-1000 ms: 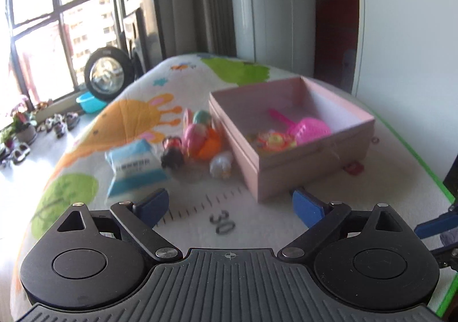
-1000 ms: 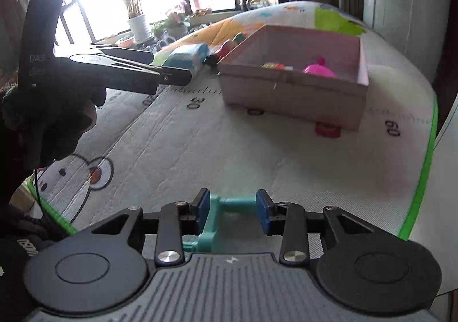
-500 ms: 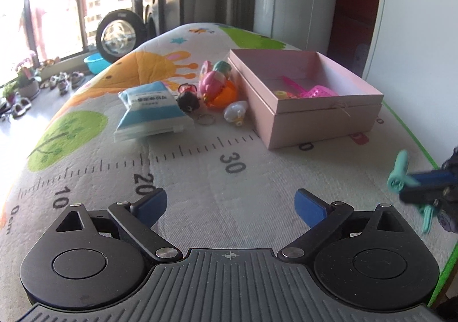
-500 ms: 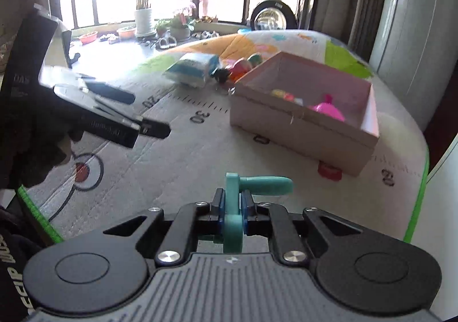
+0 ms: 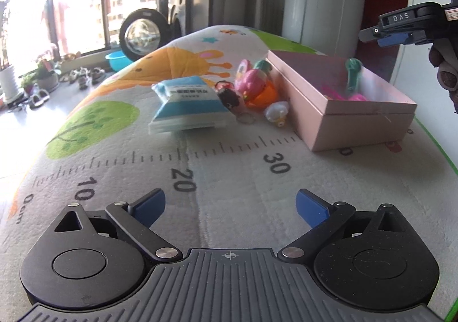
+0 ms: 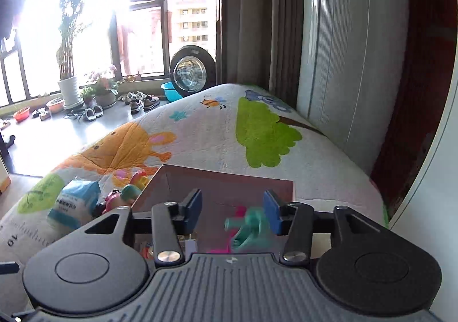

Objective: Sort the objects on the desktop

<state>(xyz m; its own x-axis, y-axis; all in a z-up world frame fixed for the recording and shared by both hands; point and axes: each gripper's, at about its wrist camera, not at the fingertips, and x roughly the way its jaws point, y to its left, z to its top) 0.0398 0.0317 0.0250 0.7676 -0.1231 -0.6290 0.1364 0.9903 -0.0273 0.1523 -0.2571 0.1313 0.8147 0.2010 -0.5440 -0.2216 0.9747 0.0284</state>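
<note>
**Teal toy dropping into the pink box; both grippers unclenched**

Left wrist view, left to right. A white plant pot [image 5: 6, 80] and shoes are sitting on the floor at the upper left, with a blue basin [image 5: 116, 60] and a round drum door [image 5: 142, 32] beside them. On the play mat [image 5: 229, 178], a blue-and-white packet [image 5: 187, 102] is lying left of centre. Just right of it a cluster is crowding the box's left wall: a dark-haired doll keychain [image 5: 229, 97], a pink and orange toy [image 5: 256, 87], and a small white and yellow figure [image 5: 277, 113]. The pink box [image 5: 360, 130] is standing at centre right. A teal toy [image 5: 352, 75], motion-blurred, is hanging over its interior; whether it is touching anything I cannot tell. The left gripper [image 5: 230, 206] is at the bottom, jaws opening, spread wide over bare mat, nothing between them. The right gripper's side is showing at the upper right.

Right wrist view. The packet and cluster are sitting at lower left. The right gripper [image 6: 233, 211] is hovering over the box, jaws opening; the teal toy is blurred close to the right pad, released.
</note>
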